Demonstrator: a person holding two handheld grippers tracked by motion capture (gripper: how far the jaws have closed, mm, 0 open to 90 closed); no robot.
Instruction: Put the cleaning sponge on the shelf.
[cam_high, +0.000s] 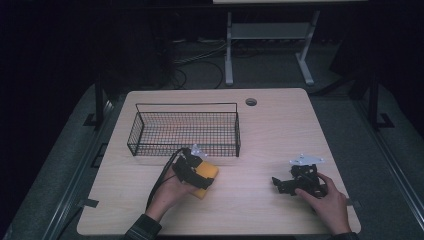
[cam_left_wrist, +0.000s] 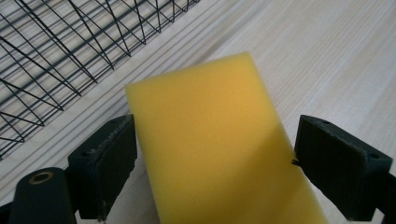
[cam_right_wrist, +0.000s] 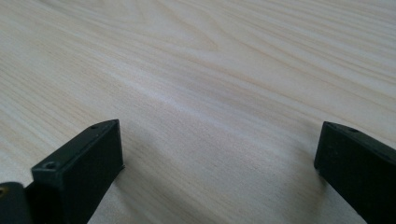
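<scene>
Progress at the sponge stage. The yellow sponge (cam_left_wrist: 219, 144) lies flat on the pale wooden surface (cam_high: 270, 125) at lower centre-left of the high view, just in front of the black wire basket (cam_high: 184, 129), which holds nothing that can be seen. The left gripper (cam_left_wrist: 215, 163) straddles the sponge with its fingers (cam_left_wrist: 109, 161) apart on either side, seemingly not pressing it, so the grasp appears not yet made; lifting the sponge and placing it in the basket are judged to remain. The right gripper (cam_right_wrist: 215, 168), at lower right of the high view, rests in the person's hand with fingers spread over bare wood. The surface is a light-grained top with a round cable hole (cam_high: 251, 102) near its far edge. Beyond it, the room is dim: grey floor, loose cables and a white frame (cam_high: 270, 45) at the top of the frame.
</scene>
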